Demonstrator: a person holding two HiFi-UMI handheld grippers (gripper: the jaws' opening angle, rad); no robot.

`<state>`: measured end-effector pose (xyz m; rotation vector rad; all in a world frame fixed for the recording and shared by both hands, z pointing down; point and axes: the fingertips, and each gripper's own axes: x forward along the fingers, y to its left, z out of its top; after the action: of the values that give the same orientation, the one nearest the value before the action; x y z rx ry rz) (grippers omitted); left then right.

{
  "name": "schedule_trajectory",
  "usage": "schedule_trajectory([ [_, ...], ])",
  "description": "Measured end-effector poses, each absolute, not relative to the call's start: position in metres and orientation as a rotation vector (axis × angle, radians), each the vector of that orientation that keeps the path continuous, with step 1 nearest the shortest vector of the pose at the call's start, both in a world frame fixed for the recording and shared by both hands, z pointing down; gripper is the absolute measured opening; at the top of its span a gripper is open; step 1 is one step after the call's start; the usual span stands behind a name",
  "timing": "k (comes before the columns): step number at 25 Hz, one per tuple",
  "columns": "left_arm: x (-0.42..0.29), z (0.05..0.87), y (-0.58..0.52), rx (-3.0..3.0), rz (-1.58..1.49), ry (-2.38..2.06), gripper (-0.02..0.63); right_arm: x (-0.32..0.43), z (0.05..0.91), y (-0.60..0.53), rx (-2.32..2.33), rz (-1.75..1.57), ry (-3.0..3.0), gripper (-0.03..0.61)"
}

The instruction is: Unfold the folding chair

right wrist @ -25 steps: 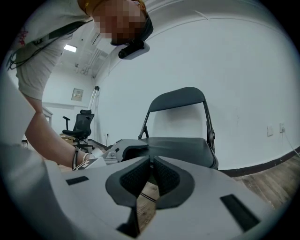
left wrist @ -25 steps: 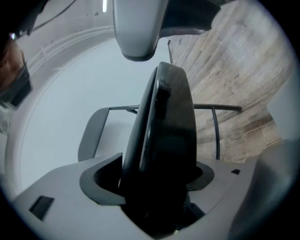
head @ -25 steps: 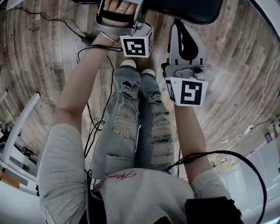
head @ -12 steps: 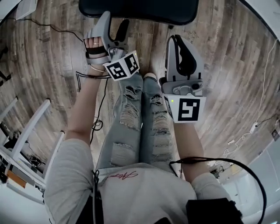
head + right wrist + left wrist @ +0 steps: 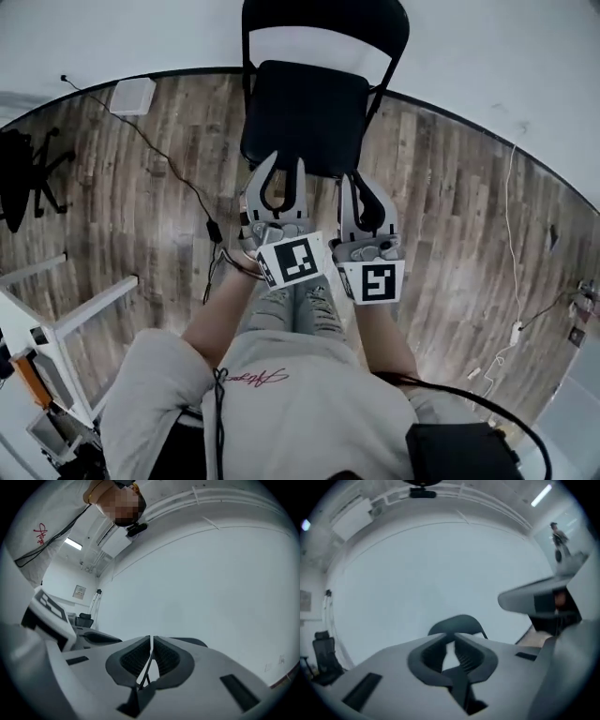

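Both tongs hang empty just in front of the chair. The left tongs (image 5: 283,161) are closing, with a narrow gap between the jaws and nothing in it. The right tongs (image 5: 354,180) are pressed together on nothing.

A white wall (image 5: 469,56) fills the far side of the room, and a wooden floor (image 5: 131,206) runs up to it. The black folding chair (image 5: 305,112) stands on that floor close to the wall. Its seat is down and level and its backrest (image 5: 323,14) is upright, so the unfolding looks finished. The tongs' tips are near the seat's front edge without touching it. A thin cable (image 5: 159,150) trails across the boards to the left, well apart from the chair.

What remains is probably only a check. That could be a light downward press on the seat front to confirm that the frame is fully spread, or simply drawing both hands away.
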<state>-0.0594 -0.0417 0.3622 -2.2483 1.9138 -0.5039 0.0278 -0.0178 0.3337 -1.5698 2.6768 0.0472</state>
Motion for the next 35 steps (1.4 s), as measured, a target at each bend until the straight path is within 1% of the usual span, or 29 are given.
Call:
schedule_trajectory([
  [1,-0.066,0.332,-0.035,-2.257,-0.433,1.978,0.021,0.023,0.308,-0.015,-1.561,0.081,2.67,0.029],
  [3,-0.072,0.283,-0.029,-2.293,-0.329,2.043,0.02,0.015,0.257,-0.013,-1.535,0.171,2.643,0.029],
  [6,-0.069,0.225,-0.034,-2.36,-0.148,1.972,0.015,0.009,0.2,-0.017,-1.489,0.25,2.608,0.03],
  [9,-0.059,0.2,-0.023,-2.503,-0.008,1.84,0.015,0.007,0.18,-0.01,-1.475,0.207,2.609,0.03],
  [12,-0.056,0.185,-0.017,-2.535,0.059,1.813,0.015,0.005,0.165,-0.004,-1.474,0.222,2.618,0.03],
  [17,-0.057,0.174,-0.013,-2.452,0.045,1.806,0.015,-0.003,0.168,-0.001,-1.476,0.245,2.66,0.029],
  [22,-0.057,0.168,-0.011,-2.486,0.101,1.786,0.015,0.003,0.166,-0.002,-1.509,0.272,2.655,0.025],
  [35,-0.032,0.173,-0.011,-2.502,0.049,1.729,0.015,0.019,0.166,0.002,-1.506,0.259,2.644,0.021],
])
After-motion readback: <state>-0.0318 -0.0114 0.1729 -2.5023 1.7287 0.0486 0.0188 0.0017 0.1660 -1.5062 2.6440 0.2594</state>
